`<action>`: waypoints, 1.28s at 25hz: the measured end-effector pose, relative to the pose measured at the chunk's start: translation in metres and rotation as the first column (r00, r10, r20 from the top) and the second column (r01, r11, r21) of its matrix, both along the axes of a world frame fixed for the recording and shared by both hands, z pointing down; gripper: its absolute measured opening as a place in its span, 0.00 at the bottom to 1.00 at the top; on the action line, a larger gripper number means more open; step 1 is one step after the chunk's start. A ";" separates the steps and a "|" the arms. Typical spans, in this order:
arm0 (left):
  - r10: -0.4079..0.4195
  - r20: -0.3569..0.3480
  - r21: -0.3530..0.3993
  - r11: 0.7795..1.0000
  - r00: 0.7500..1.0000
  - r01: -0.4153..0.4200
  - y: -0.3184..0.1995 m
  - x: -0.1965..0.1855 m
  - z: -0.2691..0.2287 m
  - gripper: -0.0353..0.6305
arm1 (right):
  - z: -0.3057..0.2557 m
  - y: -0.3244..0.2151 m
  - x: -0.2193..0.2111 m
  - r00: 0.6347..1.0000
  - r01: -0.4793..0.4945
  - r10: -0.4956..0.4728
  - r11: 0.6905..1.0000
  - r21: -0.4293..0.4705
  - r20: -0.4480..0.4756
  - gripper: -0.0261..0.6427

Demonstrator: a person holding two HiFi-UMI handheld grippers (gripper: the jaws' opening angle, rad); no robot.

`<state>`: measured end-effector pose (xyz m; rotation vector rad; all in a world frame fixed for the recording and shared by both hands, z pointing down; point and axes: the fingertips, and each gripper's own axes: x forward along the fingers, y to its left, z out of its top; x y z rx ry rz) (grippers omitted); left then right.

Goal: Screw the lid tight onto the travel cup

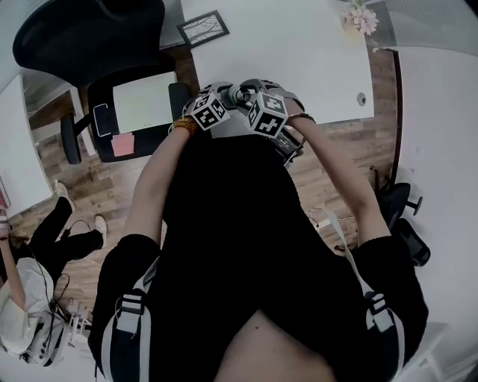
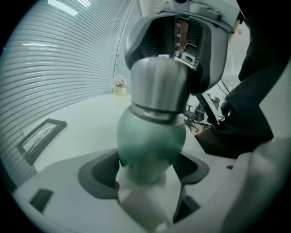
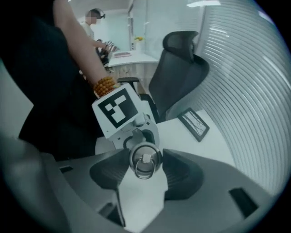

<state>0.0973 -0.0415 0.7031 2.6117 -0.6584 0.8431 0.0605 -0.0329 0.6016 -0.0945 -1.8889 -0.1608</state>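
Observation:
The travel cup (image 2: 152,141) has a green body and a silver lid (image 2: 159,86). I hold it in the air over the near edge of the white desk (image 1: 299,52). My left gripper (image 2: 148,168) is shut on the green body, its dark pads against both sides. My right gripper (image 3: 145,168) faces it from the other end. Its jaws close round the lid (image 3: 145,160), which shows end-on with its ring handle. In the head view the two grippers meet at the cup (image 1: 240,94), left gripper (image 1: 216,98) and right gripper (image 1: 261,95) almost touching.
A framed picture (image 1: 203,28) lies at the desk's far left, and a small pot of flowers (image 1: 362,19) stands at its far right. A black office chair (image 1: 112,89) stands to the left. Another person (image 1: 30,283) sits at lower left. Blinds (image 2: 54,59) cover the window.

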 end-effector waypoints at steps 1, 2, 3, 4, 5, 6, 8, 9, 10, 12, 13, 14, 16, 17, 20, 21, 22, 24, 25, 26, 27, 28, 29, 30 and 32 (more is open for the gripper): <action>-0.001 0.000 0.000 1.000 1.000 0.001 0.000 0.000 0.000 0.61 | 0.001 0.002 0.000 0.996 0.082 -0.081 0.997 0.009 -0.020 0.39; -0.002 0.000 0.000 1.000 1.000 0.002 0.000 0.000 0.000 0.61 | 0.001 0.004 0.000 0.986 0.162 -0.161 0.987 0.018 -0.041 0.39; -0.002 0.001 0.000 1.000 1.000 0.002 0.000 0.000 0.000 0.61 | 0.002 0.006 0.001 0.969 0.240 -0.238 0.970 0.026 -0.062 0.39; -0.002 0.002 -0.001 1.000 1.000 0.002 0.000 0.001 0.000 0.61 | 0.002 0.008 0.002 0.947 0.315 -0.312 0.948 0.034 -0.082 0.39; -0.002 0.003 -0.001 1.000 1.000 0.002 0.000 0.001 0.000 0.61 | 0.003 0.010 0.003 0.919 0.387 -0.381 0.921 0.043 -0.100 0.39; -0.001 0.004 -0.002 1.000 1.000 0.001 0.000 0.001 0.000 0.61 | 0.004 0.012 0.004 0.887 0.454 -0.446 0.889 0.054 -0.118 0.39; 0.000 0.006 -0.002 1.000 1.000 0.000 0.000 0.002 0.000 0.61 | 0.005 0.013 0.006 0.809 0.583 -0.567 0.809 0.082 -0.154 0.39; 0.000 0.007 -0.002 1.000 1.000 0.000 0.000 0.002 0.000 0.61 | 0.005 0.013 0.006 0.763 0.642 -0.623 0.761 0.094 -0.171 0.39; -0.001 0.008 -0.002 1.000 1.000 0.001 0.000 0.001 0.000 0.61 | 0.005 0.014 0.007 0.717 0.695 -0.672 0.712 0.105 -0.187 0.39; -0.002 0.009 -0.004 1.000 1.000 0.002 0.000 0.001 0.000 0.61 | 0.006 0.014 0.008 0.646 0.762 -0.733 0.636 0.122 -0.210 0.39; -0.002 0.009 -0.005 1.000 1.000 0.002 0.000 0.001 0.000 0.61 | 0.006 0.015 0.009 0.639 0.768 -0.739 0.627 0.128 -0.213 0.39; -0.003 0.008 -0.007 1.000 1.000 0.003 0.000 0.002 0.000 0.61 | 0.006 0.015 0.009 0.657 0.753 -0.726 0.644 0.132 -0.205 0.39; -0.005 0.007 -0.007 1.000 1.000 0.005 0.000 0.002 0.000 0.61 | 0.005 0.013 0.008 0.754 0.655 -0.639 0.746 0.119 -0.150 0.44; -0.006 0.007 -0.006 1.000 1.000 0.006 -0.001 0.002 0.000 0.61 | 0.002 0.013 0.007 0.818 0.574 -0.565 0.812 0.103 -0.106 0.48; -0.007 0.008 -0.002 1.000 1.000 0.007 -0.001 0.003 0.000 0.61 | -0.012 0.005 -0.005 0.970 0.231 -0.235 0.970 0.071 0.068 0.53; -0.006 0.008 -0.001 1.000 1.000 0.007 -0.001 0.003 0.000 0.61 | -0.016 0.002 -0.008 0.988 0.092 -0.097 0.994 0.051 0.119 0.53; -0.007 0.009 -0.001 1.000 1.000 0.007 -0.001 0.002 -0.001 0.61 | -0.018 -0.002 -0.008 0.987 -0.047 0.044 0.999 0.018 0.152 0.53; -0.007 0.007 -0.001 1.000 1.000 0.007 -0.001 0.002 -0.001 0.61 | -0.014 -0.005 -0.003 0.940 -0.291 0.300 0.954 -0.077 0.161 0.53; -0.007 0.006 0.000 1.000 1.000 0.007 0.000 0.001 -0.001 0.61 | -0.010 -0.004 0.000 0.903 -0.387 0.404 0.913 -0.131 0.148 0.53; -0.007 0.005 0.000 1.000 1.000 0.007 0.000 0.002 -0.001 0.61 | -0.007 -0.004 0.002 0.863 -0.463 0.487 0.869 -0.176 0.136 0.53; -0.006 0.004 0.000 1.000 1.000 0.006 0.000 0.002 -0.001 0.61 | -0.005 -0.004 0.003 0.827 -0.518 0.547 0.831 -0.204 0.129 0.52; -0.007 0.003 0.001 1.000 1.000 0.007 0.000 0.002 -0.001 0.61 | -0.005 -0.007 0.003 0.803 -0.550 0.581 0.807 -0.213 0.128 0.50; -0.007 0.002 0.001 1.000 1.000 0.007 0.000 0.002 -0.001 0.61 | -0.005 -0.010 0.002 0.797 -0.563 0.591 0.802 -0.203 0.126 0.48; -0.007 0.002 0.001 1.000 1.000 0.007 0.000 0.002 -0.001 0.61 | -0.004 -0.012 0.002 0.805 -0.557 0.580 0.811 -0.180 0.121 0.46; -0.007 0.002 0.000 1.000 1.000 0.007 -0.001 0.001 -0.001 0.61 | -0.003 -0.014 0.001 0.852 -0.503 0.515 0.855 -0.127 0.096 0.42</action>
